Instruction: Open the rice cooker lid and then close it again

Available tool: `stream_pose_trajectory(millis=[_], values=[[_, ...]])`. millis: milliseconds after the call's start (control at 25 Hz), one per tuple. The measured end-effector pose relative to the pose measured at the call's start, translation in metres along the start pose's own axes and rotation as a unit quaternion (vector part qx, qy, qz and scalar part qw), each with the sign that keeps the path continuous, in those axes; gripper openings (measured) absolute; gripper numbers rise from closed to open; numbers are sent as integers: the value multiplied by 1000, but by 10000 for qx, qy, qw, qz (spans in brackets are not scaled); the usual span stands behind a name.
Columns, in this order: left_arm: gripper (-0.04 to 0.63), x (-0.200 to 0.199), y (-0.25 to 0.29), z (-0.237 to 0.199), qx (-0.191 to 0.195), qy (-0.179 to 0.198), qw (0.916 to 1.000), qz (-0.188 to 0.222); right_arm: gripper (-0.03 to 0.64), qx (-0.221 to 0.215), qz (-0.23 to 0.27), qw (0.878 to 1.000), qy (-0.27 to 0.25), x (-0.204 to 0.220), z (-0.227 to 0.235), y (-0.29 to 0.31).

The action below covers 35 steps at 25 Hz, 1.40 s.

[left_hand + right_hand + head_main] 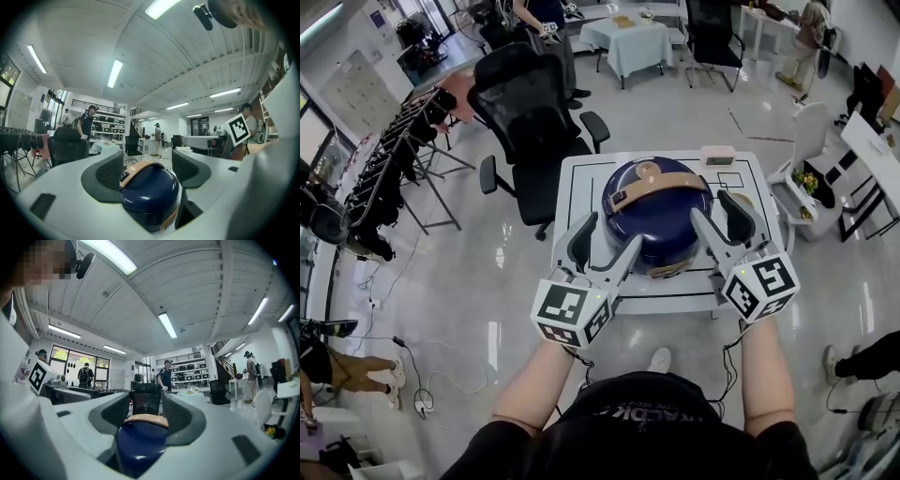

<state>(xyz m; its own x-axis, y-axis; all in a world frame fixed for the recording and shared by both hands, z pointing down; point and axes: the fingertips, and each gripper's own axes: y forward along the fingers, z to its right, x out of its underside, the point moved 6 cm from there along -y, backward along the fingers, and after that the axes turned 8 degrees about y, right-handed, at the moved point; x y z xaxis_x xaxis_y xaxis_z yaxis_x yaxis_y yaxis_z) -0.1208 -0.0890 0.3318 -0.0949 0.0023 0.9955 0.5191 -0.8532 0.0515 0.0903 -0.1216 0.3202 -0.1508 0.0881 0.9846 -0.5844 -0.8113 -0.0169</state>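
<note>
The rice cooker (pixel 656 211), dark blue with a tan handle across its closed lid, stands on a small white table (pixel 581 183). My left gripper (pixel 605 246) hovers at the cooker's front left, open, its fingers pointing at the body. My right gripper (pixel 722 223) hovers at the front right, also open. In the left gripper view the rice cooker (pixel 150 192) shows low between the spread pads of the left gripper (pixel 147 164). In the right gripper view the rice cooker (pixel 140 444) sits low between the pads of the right gripper (pixel 146 411). Neither holds anything.
A pink box (pixel 717 154) lies at the table's far edge. A black office chair (pixel 530 108) stands just behind the table. A white cart (pixel 797 187) is to the right, clothes racks (pixel 394 159) to the left, and people stand farther off.
</note>
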Motion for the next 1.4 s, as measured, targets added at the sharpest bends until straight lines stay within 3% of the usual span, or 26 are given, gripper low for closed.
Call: stream_pose_trajectory(millis=[440,840,1120,1400], values=[[311,-3,25,21,-607,-97,9981,43,216,-569,-142,9982,-145,-8,40,11],[311,-3,25,20,-970,-99,9952,-25,216,-894,-155,9958,-85,-8,45,24],[311,0,31,10,-946,-120,9954,-52,216,-894,-282,9946,-455,-4,36,32],[306,6,48,-7,-712,-154,9973,-46,216,-754,-369,9955,-438,5,36,49]])
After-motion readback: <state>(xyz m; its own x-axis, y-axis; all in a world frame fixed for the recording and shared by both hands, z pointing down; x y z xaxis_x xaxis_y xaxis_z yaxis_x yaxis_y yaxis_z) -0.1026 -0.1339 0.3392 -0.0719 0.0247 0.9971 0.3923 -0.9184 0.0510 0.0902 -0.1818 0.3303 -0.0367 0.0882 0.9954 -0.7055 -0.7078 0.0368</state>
